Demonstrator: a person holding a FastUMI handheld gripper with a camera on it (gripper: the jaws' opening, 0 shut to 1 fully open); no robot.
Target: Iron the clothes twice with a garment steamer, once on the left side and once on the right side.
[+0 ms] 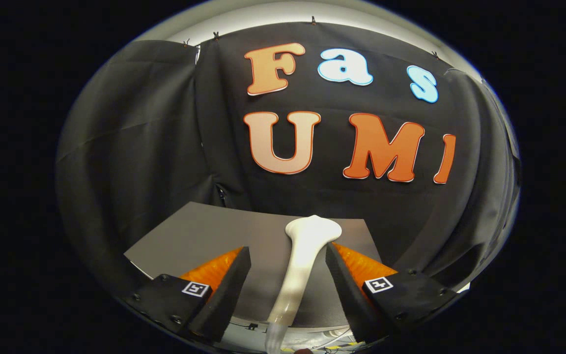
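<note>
While the gripper stands with its fingers spread apart, the white garment steamer runs up between them, nearer the right finger; contact with either pad cannot be confirmed, so no grasp is recorded. Its head lies just beyond the fingertips over a grey table. Farther off hangs the black cloth wall. No pass appears begun; both sides seem outstanding. The steamer's near end is cut off.

steamer: you see a white, glossy wand, slim handle widening to a flared head
pose: upright, head at 12 o'clock
place: it stands between your fingers, nearer the right one; contact unclear
backdrop: grey board behind it
</note>
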